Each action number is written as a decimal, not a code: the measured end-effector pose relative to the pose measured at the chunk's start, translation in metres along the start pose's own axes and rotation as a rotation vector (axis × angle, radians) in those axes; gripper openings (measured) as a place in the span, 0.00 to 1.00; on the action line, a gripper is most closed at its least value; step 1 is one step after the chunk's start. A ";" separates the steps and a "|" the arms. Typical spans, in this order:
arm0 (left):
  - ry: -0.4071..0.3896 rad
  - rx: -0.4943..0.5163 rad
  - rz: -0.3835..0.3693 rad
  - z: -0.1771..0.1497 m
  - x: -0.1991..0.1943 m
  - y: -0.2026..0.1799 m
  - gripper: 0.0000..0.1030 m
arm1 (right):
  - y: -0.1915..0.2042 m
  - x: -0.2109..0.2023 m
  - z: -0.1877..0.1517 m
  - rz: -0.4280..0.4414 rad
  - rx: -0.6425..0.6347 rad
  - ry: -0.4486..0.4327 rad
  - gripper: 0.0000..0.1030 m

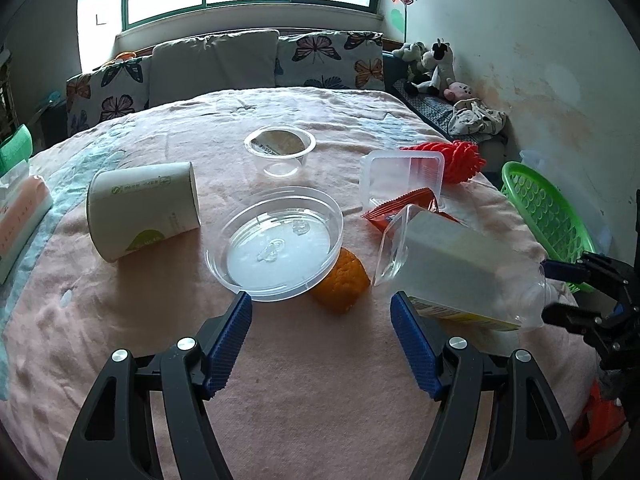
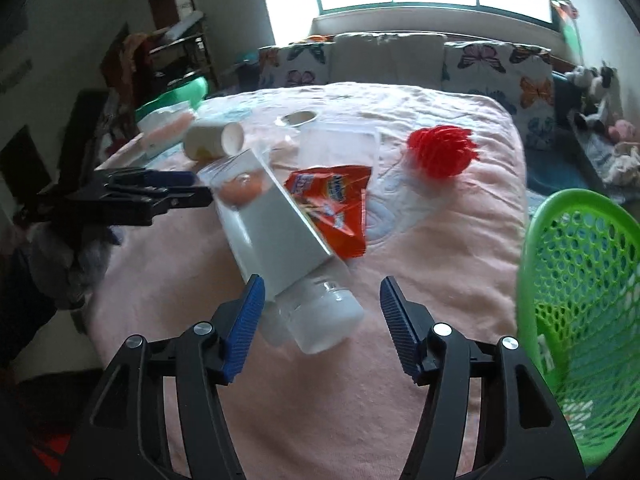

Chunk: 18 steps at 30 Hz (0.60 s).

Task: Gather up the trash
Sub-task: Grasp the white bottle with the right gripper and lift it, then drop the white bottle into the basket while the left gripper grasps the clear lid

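A clear plastic bottle with a white label lies on the pink bedspread, its capped end between the fingers of my right gripper. That gripper is open; its right pad stands clear of the bottle. Beside the bottle lie a red snack wrapper, a clear round dish and an orange lump. My left gripper is open just short of the dish and the orange lump, holding nothing. A paper cup lies on its side to the left. The green basket stands at the right.
A clear cup, a clear rectangular tub and a red spiky ball sit farther back on the bed. A tissue pack lies at the left edge. Pillows and soft toys line the far side.
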<state>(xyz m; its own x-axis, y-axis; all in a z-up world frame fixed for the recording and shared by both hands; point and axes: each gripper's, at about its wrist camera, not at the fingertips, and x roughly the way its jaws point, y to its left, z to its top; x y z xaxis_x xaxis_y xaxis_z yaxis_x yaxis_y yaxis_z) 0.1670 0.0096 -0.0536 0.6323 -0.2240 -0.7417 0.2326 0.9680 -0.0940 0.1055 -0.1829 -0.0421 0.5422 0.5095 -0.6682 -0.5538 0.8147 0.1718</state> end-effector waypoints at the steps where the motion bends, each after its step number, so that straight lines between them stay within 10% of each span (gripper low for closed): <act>1: 0.001 0.002 0.001 0.000 0.000 0.000 0.67 | 0.000 0.001 0.000 0.007 -0.011 0.005 0.59; 6: 0.003 0.005 0.004 0.001 0.000 -0.001 0.67 | 0.011 0.002 0.010 -0.005 -0.088 0.022 0.74; 18: -0.010 -0.005 0.003 0.000 -0.009 0.007 0.67 | 0.050 0.055 0.055 0.022 -0.351 0.155 0.65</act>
<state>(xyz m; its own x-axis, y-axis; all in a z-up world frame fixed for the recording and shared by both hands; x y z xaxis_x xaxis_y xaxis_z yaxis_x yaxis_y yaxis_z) 0.1628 0.0189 -0.0474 0.6406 -0.2221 -0.7350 0.2272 0.9692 -0.0948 0.1427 -0.0992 -0.0306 0.4404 0.4563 -0.7732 -0.7615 0.6460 -0.0525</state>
